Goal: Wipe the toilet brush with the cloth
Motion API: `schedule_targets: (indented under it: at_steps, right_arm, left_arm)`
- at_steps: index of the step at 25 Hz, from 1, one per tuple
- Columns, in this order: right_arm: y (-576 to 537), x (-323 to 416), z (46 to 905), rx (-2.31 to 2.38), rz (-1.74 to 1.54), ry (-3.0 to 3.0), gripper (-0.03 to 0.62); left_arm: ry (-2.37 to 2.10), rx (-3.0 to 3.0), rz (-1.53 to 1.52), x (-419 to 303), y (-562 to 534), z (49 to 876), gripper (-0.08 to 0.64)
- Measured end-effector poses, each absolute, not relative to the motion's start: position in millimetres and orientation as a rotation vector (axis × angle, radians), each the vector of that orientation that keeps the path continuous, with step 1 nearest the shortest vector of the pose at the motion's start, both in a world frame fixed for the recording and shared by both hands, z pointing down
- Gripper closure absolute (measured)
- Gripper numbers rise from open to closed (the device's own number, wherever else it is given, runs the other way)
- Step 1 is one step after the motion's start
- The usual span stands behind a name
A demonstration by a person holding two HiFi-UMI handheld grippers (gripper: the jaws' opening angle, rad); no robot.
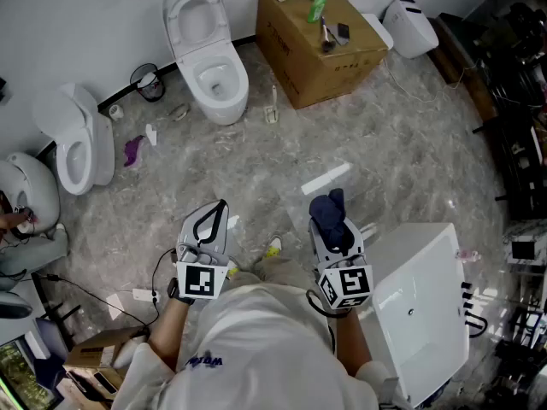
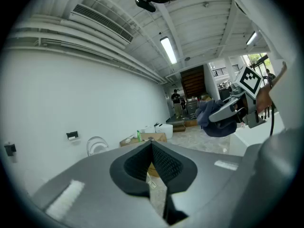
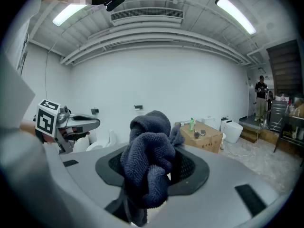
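The right gripper (image 1: 332, 222) pinches a bunched dark blue cloth (image 3: 147, 156) in its fingers. On its left, the left gripper (image 2: 152, 145) has its fingers pressed together, empty.

You are facing a toilet (image 1: 209, 54); a cardboard box (image 1: 316, 45) is sitting just right of it, a bottle (image 1: 317, 7) standing on top.

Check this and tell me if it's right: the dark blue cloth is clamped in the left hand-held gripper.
Not right: it is the other side. The dark blue cloth is clamped in the right hand-held gripper, as the right gripper view shows. The left hand-held gripper has nothing between its jaws in the left gripper view.
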State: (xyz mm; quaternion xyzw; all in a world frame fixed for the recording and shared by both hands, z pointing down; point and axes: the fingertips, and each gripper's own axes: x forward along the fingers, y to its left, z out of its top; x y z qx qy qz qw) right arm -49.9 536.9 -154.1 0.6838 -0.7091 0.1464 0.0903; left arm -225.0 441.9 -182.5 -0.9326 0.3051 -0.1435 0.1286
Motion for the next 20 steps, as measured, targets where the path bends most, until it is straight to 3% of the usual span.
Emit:
schedule_targets:
  at_steps: [11, 20]
  right_arm:
    - [492.6, 70.3, -134.0, 1.981, 0.468, -2.167, 0.394]
    - [443.5, 77.9, -100.6, 1.882, 0.609, -2.186, 0.393]
  left_arm:
    - [0.942, -2.675, -0.512, -110.6, 417.0, -189.9, 0.558]
    - [1.149, -2.720, -0.693, -138.3, 362.6, -141.7, 0.558]
